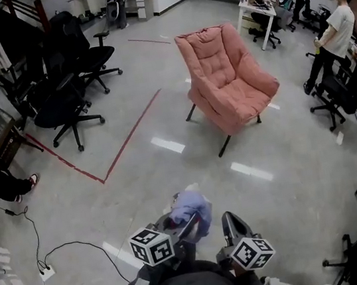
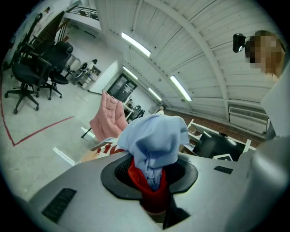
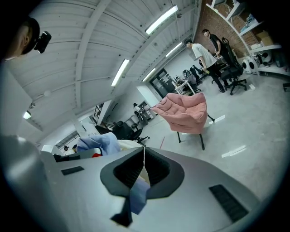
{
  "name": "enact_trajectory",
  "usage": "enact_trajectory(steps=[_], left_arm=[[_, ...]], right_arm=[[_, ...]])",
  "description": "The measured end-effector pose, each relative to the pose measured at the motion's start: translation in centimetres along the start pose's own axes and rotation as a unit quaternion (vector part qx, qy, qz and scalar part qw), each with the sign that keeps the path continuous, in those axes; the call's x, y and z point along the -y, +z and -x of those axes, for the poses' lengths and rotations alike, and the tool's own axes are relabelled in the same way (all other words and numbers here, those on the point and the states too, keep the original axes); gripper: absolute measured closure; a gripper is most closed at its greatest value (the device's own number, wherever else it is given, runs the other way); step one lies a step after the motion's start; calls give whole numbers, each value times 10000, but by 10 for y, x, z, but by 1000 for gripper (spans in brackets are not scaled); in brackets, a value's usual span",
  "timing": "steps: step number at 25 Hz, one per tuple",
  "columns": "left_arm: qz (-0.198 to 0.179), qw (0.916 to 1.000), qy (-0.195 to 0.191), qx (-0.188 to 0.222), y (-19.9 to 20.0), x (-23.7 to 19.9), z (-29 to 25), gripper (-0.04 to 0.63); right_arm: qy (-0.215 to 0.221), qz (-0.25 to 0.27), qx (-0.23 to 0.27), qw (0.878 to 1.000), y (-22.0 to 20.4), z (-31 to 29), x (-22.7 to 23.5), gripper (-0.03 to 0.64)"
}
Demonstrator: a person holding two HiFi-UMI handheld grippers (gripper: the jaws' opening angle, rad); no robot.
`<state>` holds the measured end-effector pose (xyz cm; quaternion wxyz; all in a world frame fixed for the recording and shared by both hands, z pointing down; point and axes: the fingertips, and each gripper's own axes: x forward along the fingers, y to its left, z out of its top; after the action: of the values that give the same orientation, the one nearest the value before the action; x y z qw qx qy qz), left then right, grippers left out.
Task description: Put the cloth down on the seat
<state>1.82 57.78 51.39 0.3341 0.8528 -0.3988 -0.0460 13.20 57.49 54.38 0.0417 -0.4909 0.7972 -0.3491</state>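
Fingers (image 2: pixel 138 177) of our left gripper (image 2: pixel 152 179) are clamped on the cloth (image 2: pixel 154 138). The red pads pinch a bunched neck of the light-blue fabric, and the rest puffs out above the tips. Our right gripper (image 3: pixel 144 168) has its jaws pressed together w/ only a thin slit btwn them. A strip of blue fabric shows in the throat just below, so we read it as nipping a thin edge of the same cloth.

In the head view both grippers sit side by side at the bottom of the frame. Each marker cube (image 1: pixel 151 245) faces up, and the cloth is bundled off the left tips, held over the grey floor (image 1: pixel 170 173).

Farther out, approx. straight ahead, stands the pink padded armchair (image 1: pixel 225 77) on thin dark legs. Its seat (image 1: pixel 243 105) is well apart from the cloth, so the cloth isn't down yet.

Left of the armchair, red tape lines (image 1: pixel 130 136) cross the floor. Black office chairs (image 1: pixel 68 102) stand at the upper left. A person (image 1: pixel 336 33) stands at the far right near desks.
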Motion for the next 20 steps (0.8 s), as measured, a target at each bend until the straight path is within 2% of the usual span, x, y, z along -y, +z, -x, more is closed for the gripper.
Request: enact_trajectory(steps=[11, 20], left_arm=[[-56, 9998, -167, -94, 44, -31, -56, 486], [-190, 9993, -234, -202, 97, -64, -103, 486]], right_arm=[[-173, -53, 122, 9998, 42, -56, 19, 606], [-223, -44, 192, 9996, 92, -123, 26, 606]])
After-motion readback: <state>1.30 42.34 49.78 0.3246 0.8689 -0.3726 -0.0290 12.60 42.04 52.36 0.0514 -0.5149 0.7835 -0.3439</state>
